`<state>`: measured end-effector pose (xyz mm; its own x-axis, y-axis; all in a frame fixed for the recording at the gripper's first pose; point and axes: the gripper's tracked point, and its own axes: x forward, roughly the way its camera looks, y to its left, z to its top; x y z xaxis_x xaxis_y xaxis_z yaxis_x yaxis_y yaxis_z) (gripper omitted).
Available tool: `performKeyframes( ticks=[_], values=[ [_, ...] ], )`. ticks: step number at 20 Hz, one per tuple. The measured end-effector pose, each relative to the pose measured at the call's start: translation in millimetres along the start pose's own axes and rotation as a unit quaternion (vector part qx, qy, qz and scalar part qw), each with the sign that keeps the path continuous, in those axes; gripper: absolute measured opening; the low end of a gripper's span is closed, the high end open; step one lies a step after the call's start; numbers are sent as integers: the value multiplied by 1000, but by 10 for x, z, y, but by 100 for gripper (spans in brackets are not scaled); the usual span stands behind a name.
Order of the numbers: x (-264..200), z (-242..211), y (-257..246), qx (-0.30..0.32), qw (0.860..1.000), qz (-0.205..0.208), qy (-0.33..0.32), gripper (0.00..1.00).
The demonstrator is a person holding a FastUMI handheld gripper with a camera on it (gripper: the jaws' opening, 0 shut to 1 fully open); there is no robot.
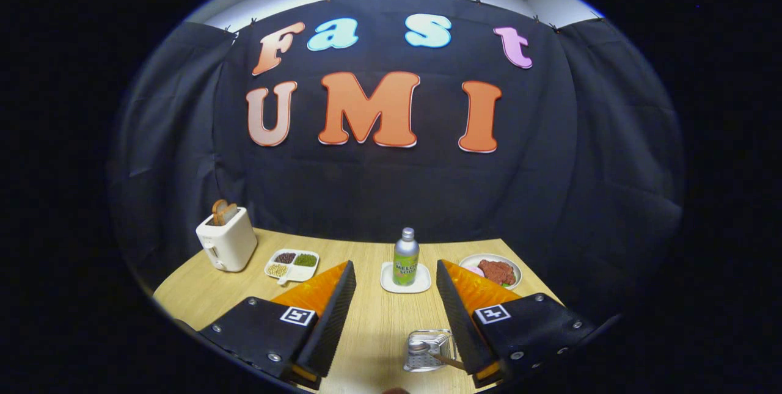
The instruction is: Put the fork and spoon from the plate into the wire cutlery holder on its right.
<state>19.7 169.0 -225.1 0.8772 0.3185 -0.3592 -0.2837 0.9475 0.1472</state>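
Jaws (pixel 391 314) stand wide apart from where I sit, both fingers hanging above the counter (pixel 372 327) with nothing pressed between them. Largest of the vessels I can see is the white toaster (pixel 226 239), far off beyond the left finger at the counter's back corner, with slices of browned bread (pixel 221 211) standing up out of its slots. Next comes the round plate (pixel 490 270) beyond the right finger, partly hidden by that finger, heaped with something reddish-brown and a bit of pink and green at its edge. Near the toaster, just ahead of the left finger's tip, lies a white divided dish (pixel 292 265) with three compartments: dark brown grains in one, green in another, pale yellow in the third. Straight ahead between the fingers, a small white square tray (pixel 405 278) carries a green bottle (pixel 405 258) with a silver cap, standing upright. Closest of all is the wire cutlery holder (pixel 429 349), low against the inner face of the right finger, well short of its tip. Inside the holder I can make out the bowl of a spoon (pixel 419 347) and a brownish handle (pixel 449 361) slanting toward the right finger; whether a fork sits in there too I cannot tell.
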Motion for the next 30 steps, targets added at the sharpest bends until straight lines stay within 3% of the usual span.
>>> performKeyframes(
  ticks=[4,13,17,19,24,27,30],
  values=[
    [12,35,304,4,1000,5,-17,87],
    [-1,-48,1351,12,998,38,-46,88],
    [21,-502,1874,2,997,69,20,88],
    [32,-940,2110,-10,992,90,85,89],
    [26,-1686,2392,-18,979,89,182,95],
    [-17,-2149,2428,-47,965,79,247,95],
    [-146,-2470,2531,-34,946,93,308,94]
  ],
)
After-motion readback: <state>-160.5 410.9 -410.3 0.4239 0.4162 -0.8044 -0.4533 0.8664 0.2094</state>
